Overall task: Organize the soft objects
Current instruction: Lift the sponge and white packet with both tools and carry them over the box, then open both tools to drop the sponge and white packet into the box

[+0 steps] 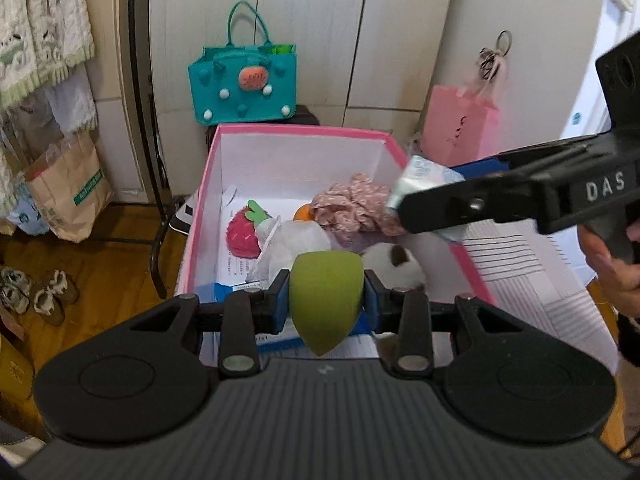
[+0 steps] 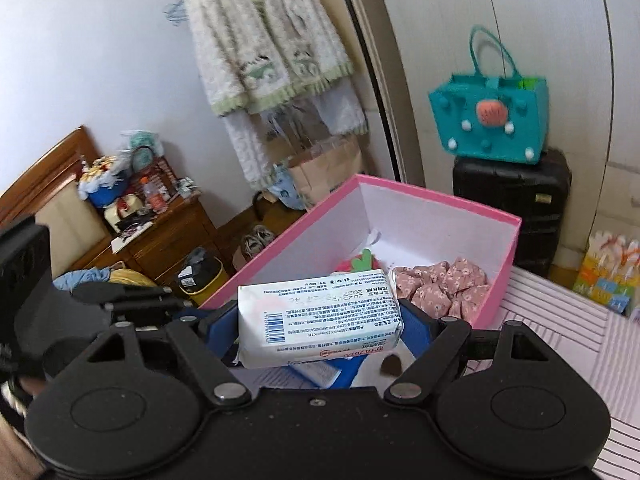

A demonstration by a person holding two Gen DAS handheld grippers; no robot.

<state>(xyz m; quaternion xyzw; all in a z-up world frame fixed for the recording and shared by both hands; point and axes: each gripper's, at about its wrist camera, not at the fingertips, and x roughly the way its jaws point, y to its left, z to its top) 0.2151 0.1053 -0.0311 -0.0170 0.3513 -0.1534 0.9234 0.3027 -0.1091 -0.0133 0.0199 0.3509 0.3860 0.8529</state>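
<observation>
My left gripper (image 1: 326,300) is shut on a green egg-shaped sponge (image 1: 326,296), held above the near end of a pink box (image 1: 296,131) with white inner walls. Inside lie a red plush strawberry (image 1: 242,236), a white mesh pouch (image 1: 296,244), a pink floral scrunchie (image 1: 354,208) and a white and brown plush (image 1: 394,264). My right gripper (image 2: 320,320) is shut on a white pack of tissues (image 2: 320,316), over the near rim of the pink box (image 2: 440,196). In the left wrist view that right gripper (image 1: 404,196) reaches in from the right with the tissue pack (image 1: 424,172).
A teal felt bag (image 1: 244,84) stands on a black suitcase (image 2: 512,196) behind the box, against white wardrobe doors. A pink paper bag (image 1: 460,128) is at the right. A black coat rack pole (image 1: 140,80), a brown paper bag (image 1: 68,188) and shoes (image 1: 36,292) stand left.
</observation>
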